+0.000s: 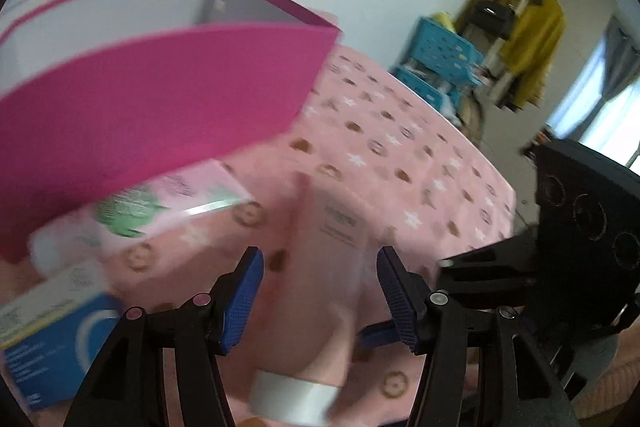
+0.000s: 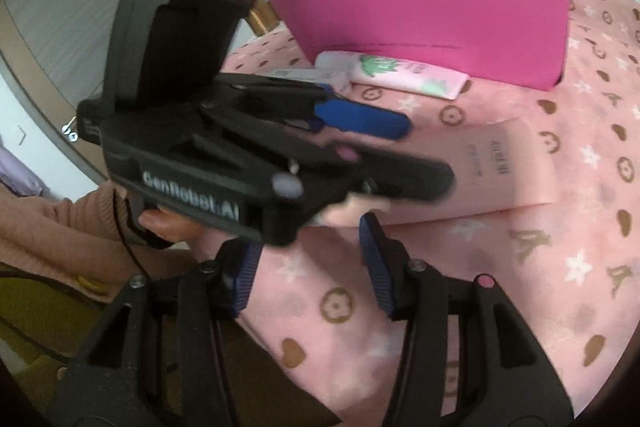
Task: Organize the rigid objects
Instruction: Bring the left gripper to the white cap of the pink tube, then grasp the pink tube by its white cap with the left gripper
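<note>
A pale pink tube with a white cap [image 1: 332, 279] lies on the pink patterned cloth [image 1: 400, 131], and it also shows in the right wrist view [image 2: 480, 171]. My left gripper [image 1: 320, 267] is open with its blue pads on either side of the tube, not closed on it. The left gripper also shows from the side in the right wrist view [image 2: 384, 155], over the tube's cap end. My right gripper [image 2: 308, 263] is open and empty, above bare cloth near the table's front edge. A pink open box [image 1: 160, 107] stands behind; it also shows in the right wrist view [image 2: 432, 15].
A pink tissue pack with green print [image 1: 160, 211] lies in front of the box, also seen in the right wrist view [image 2: 412, 75]. A blue and white carton [image 1: 52, 339] lies at the left. Blue crates [image 1: 440, 59] and hanging coats [image 1: 528, 39] stand beyond the table.
</note>
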Motion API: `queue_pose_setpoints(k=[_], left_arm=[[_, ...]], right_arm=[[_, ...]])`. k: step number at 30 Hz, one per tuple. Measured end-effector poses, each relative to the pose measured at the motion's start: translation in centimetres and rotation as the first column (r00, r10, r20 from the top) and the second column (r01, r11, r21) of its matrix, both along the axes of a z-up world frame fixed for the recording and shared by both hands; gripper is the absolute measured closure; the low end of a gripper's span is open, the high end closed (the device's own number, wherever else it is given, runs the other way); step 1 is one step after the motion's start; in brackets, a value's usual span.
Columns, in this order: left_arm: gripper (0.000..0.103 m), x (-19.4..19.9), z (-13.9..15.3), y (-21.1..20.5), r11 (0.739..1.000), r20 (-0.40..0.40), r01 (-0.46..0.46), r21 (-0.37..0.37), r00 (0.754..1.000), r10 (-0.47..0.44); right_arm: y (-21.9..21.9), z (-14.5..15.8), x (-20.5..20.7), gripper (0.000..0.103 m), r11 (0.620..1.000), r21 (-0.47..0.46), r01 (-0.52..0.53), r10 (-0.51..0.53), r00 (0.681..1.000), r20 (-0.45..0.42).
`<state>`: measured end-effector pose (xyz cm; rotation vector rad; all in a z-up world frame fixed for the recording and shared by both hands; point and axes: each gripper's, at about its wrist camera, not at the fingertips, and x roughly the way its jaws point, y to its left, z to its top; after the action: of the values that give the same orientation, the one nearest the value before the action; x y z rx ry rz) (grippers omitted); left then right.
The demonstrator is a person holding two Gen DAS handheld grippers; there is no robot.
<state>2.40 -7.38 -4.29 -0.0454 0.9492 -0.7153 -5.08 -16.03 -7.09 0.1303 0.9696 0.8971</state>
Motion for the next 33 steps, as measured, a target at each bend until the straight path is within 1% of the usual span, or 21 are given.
queue_pose_setpoints(k=[2, 5, 6, 10, 13, 15, 17, 19, 22, 23, 24, 26, 33], left_arm=[[0.044, -0.6, 0.7, 1.3, 0.999, 0.029, -0.054, -0.009, 0.998, 0.054], [0.044, -1.8, 1.3, 3.6, 0.992, 0.051, -0.124, -0.017, 0.991, 0.124], [0.044, -2.3, 1.4, 4.2, 0.99, 0.047, -0.139, -0.026, 0.989, 0.14], [0.044, -4.2, 1.4, 5.6, 0.982, 0.043, -0.19, -0.002, 0.981, 0.19], [0.044, -5.4, 1.0, 6.0, 0.98, 0.017, -0.199, -0.007, 0.98, 0.199], [0.044, -6.2, 0.7, 6.0, 0.979, -0.01, -0.201, -0.016, 0.98, 0.201], [0.044, -7.0, 0.5, 5.9, 0.979, -0.018, -0.203, 0.004, 0.979, 0.203], [0.044, -7.6, 0.2, 5.7, 0.98, -0.043, -0.198, 0.006, 0.979, 0.198], [0.047, -7.9, -0.3, 5.1, 0.983, -0.079, -0.186, 0.004, 0.979, 0.185], [0.051, -7.8, -0.5, 5.0, 0.983, -0.088, -0.183, 0.004, 0.979, 0.182], [0.057, -7.7, -0.6, 4.7, 0.984, -0.091, -0.179, 0.005, 0.98, 0.178], [0.059, -7.5, -0.6, 4.5, 0.984, -0.092, -0.179, 0.003, 0.98, 0.178], [0.06, -6.3, -0.7, 4.3, 0.977, -0.08, -0.209, 0.033, 0.974, 0.212]], right_arm=[[-1.1, 0.3, 0.2, 0.051, 1.0, -0.004, 0.027, -0.027, 1.0, -0.002], [-3.5, 0.9, 0.9, 0.051, 0.995, -0.008, 0.099, -0.099, 0.995, 0.012], [-4.3, 1.0, 1.4, 0.051, 0.991, -0.016, 0.132, -0.131, 0.991, 0.016], [-7.4, 1.0, 3.8, 0.051, 0.961, -0.035, 0.276, -0.275, 0.961, 0.021], [-8.3, 0.2, 5.5, 0.051, 0.943, -0.058, 0.328, -0.329, 0.944, -0.003], [-8.5, -0.4, 6.6, 0.051, 0.94, -0.057, 0.335, -0.337, 0.941, -0.022], [-8.7, -0.6, 7.2, 0.051, 0.941, -0.062, 0.333, -0.335, 0.942, -0.023], [-8.0, -0.7, 7.5, 0.051, 0.944, -0.057, 0.326, -0.328, 0.944, -0.029], [-7.4, -1.2, 7.8, 0.051, 0.949, -0.054, 0.31, -0.313, 0.949, -0.039], [-7.2, -1.4, 7.8, 0.051, 0.951, -0.052, 0.304, -0.306, 0.951, -0.044], [-7.0, -1.6, 7.8, 0.051, 0.952, -0.054, 0.301, -0.303, 0.952, -0.046], [-6.9, -1.7, 7.6, 0.051, 0.954, -0.054, 0.295, -0.297, 0.954, -0.045], [-7.2, -1.5, 6.6, 0.049, 0.952, -0.039, 0.303, -0.305, 0.95, -0.062]])
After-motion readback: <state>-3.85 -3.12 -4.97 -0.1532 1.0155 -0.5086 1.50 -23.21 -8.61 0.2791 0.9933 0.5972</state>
